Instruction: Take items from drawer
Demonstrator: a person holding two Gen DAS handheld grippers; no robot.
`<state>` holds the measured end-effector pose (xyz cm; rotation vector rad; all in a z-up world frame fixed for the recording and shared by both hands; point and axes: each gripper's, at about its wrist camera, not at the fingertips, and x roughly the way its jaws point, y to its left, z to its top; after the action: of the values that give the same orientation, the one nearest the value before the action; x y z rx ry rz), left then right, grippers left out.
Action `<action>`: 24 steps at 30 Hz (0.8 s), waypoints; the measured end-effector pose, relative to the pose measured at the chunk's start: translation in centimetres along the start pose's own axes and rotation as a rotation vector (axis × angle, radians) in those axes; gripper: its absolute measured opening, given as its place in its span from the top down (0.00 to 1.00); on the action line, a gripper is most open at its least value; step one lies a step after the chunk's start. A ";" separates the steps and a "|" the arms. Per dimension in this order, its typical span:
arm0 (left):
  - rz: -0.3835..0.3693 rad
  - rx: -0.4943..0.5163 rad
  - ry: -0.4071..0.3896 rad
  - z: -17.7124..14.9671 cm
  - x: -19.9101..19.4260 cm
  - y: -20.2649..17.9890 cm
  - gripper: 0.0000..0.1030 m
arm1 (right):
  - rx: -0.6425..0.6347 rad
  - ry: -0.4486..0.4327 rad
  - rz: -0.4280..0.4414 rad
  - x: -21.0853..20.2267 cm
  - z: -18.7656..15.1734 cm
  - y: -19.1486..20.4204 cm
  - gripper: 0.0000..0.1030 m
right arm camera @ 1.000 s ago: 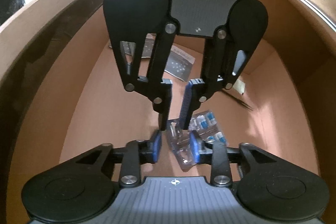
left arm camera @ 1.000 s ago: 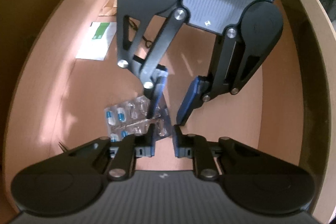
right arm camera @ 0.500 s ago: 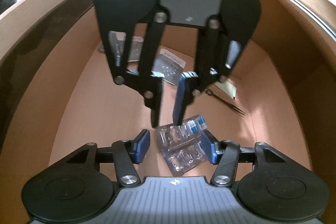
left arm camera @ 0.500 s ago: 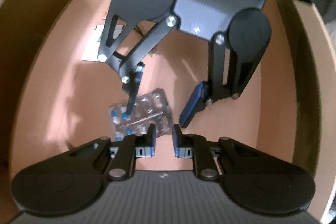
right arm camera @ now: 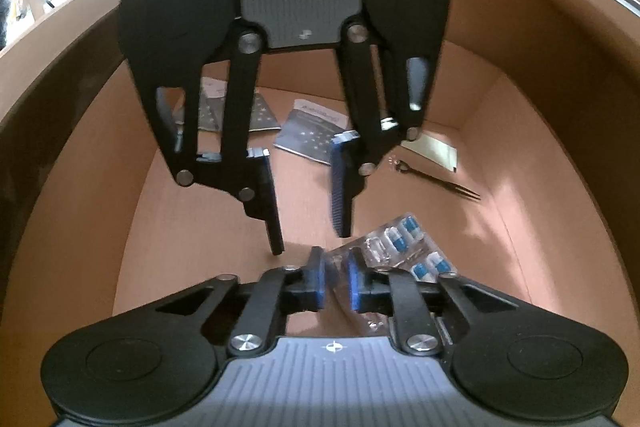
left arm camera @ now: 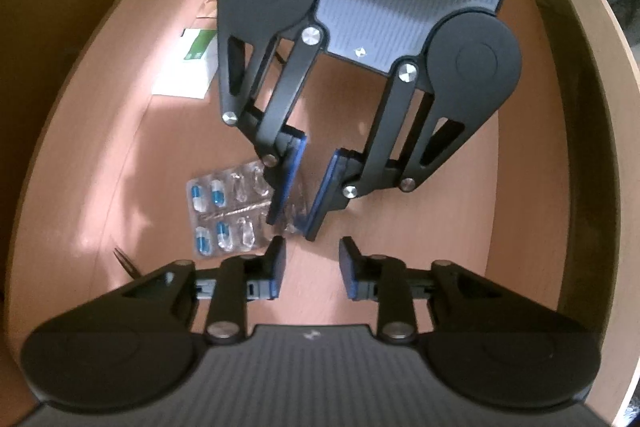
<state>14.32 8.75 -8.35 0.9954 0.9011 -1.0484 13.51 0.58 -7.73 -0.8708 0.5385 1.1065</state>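
A clear blister pack of blue-and-white capsules (left arm camera: 226, 211) lies on the brown drawer floor (left arm camera: 420, 247); in the right wrist view the blister pack (right arm camera: 400, 241) is tilted up at one end. My right gripper (right arm camera: 334, 281) is shut on the pack's empty end; it also shows in the left wrist view (left arm camera: 298, 205) pinching that end. My left gripper (left arm camera: 310, 273) is open and empty, just in front of the pack; it also shows in the right wrist view (right arm camera: 308, 239) hanging above the floor.
A green-and-white leaflet (left arm camera: 192, 67) lies at the back left. Dark star-printed sachets (right arm camera: 312, 131), a white card (right arm camera: 434, 151) and black tweezers (right arm camera: 440, 179) lie toward the drawer's far end. Drawer walls (right arm camera: 560, 115) close in on both sides.
My right gripper opened, shifted along the pack, then closed on its empty end and tilted it up. My left gripper opened wider.
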 end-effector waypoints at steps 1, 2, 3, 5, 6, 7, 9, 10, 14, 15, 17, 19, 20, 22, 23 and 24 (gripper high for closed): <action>0.004 0.000 -0.003 0.0 0.0 0.0 0.65 | 0.002 -0.008 -0.003 -0.1 0.0 0.0 0.92; 0.008 0.000 -0.006 0.0 0.0 -0.1 0.62 | 0.001 -0.007 0.005 0.4 -0.1 -0.2 0.92; 0.016 0.003 -0.011 -0.1 -0.1 -0.1 0.59 | -0.017 -0.002 0.025 0.2 -0.1 -0.1 0.93; 0.024 0.008 -0.018 -0.1 -0.1 -0.2 0.57 | -0.034 -0.004 0.046 -0.4 -0.1 0.0 0.94; 0.027 0.011 -0.020 0.0 -0.1 -0.2 0.55 | -0.040 -0.006 0.057 -0.7 0.0 0.0 0.95; 0.034 0.024 -0.024 0.1 0.1 0.0 0.53 | -0.036 -0.012 0.070 -1.1 0.1 -0.1 0.95; 0.040 0.050 -0.031 0.2 0.2 0.1 0.48 | -0.018 -0.027 0.106 -1.3 0.3 -0.9 0.95; 0.037 0.062 -0.038 0.2 0.4 0.1 0.48 | -0.009 -0.041 0.120 -1.8 0.4 -1.2 0.95; 0.034 0.101 -0.068 0.4 0.6 -0.2 0.45 | 0.038 -0.064 0.162 -3.2 0.7 -2.0 0.95; 0.035 0.107 -0.069 0.5 0.8 -0.3 0.45 | 0.047 -0.069 0.172 -3.5 0.7 -2.1 0.95; 0.026 0.101 -0.065 0.7 1.1 -0.2 0.45 | 0.048 -0.072 0.174 -3.8 0.7 -2.0 0.95; 0.009 0.083 -0.055 0.8 1.4 0.0 0.45 | 0.045 -0.070 0.179 -3.7 0.6 -1.9 0.95; 0.006 0.080 -0.049 0.8 1.5 0.0 0.46 | 0.046 -0.070 0.180 -3.1 0.5 -2.2 0.95; 0.002 0.074 -0.038 0.8 1.5 -0.1 0.55 | 0.048 -0.066 0.184 -2.8 0.4 -2.3 0.95; 0.008 0.076 -0.032 1.0 0.9 -0.5 0.59 | 0.049 -0.067 0.182 -2.8 0.4 -2.2 0.95; 0.013 0.077 -0.031 1.0 1.0 -0.3 0.62 | 0.050 -0.068 0.179 -2.9 0.4 -2.2 0.95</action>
<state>14.37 7.47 -9.09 1.0454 0.8332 -1.0909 14.44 -1.03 -4.58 -0.7495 0.5940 1.2756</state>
